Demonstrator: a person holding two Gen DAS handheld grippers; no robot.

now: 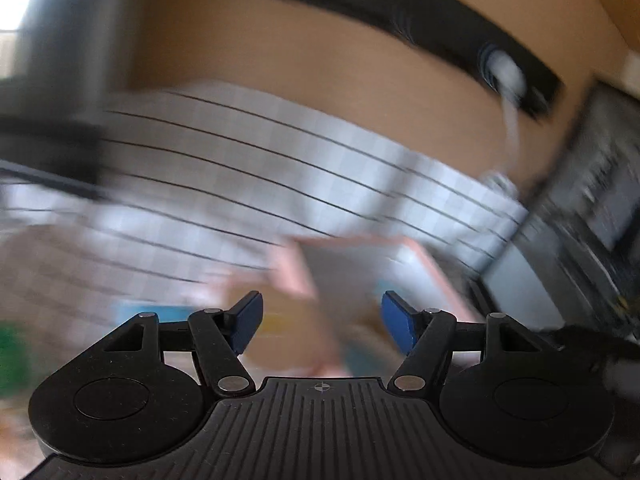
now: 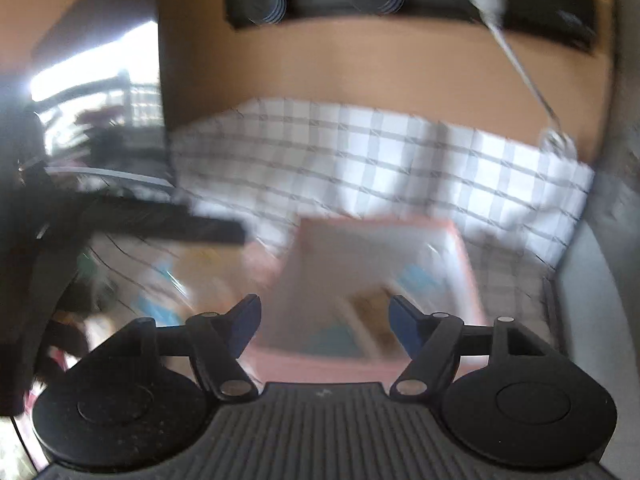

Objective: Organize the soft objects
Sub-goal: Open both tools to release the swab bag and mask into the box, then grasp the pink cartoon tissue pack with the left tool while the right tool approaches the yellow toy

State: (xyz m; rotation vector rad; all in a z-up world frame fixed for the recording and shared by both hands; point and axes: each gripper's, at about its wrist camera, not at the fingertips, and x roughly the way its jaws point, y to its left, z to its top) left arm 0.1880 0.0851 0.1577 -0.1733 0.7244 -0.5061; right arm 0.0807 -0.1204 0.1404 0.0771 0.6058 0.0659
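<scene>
While blurred, left tongs [image 1: 322, 322] wide apart, right tongs [image 2: 324, 326] likewise, both empty

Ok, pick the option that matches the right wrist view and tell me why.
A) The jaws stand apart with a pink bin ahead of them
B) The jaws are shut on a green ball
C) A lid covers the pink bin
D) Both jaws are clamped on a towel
A: the right gripper has its blue-padded jaws spread with nothing between them, and the open-topped pink bin sits ahead on the checked cloth.

Both wrist views looking forward and down, near pink bin [image 2: 460, 240], toward checked cloth [image 2: 360, 152] and tan wall [image 2: 360, 68]. Left view tilted, heavily blurred. Shared: bin, cloth, wall.
</scene>
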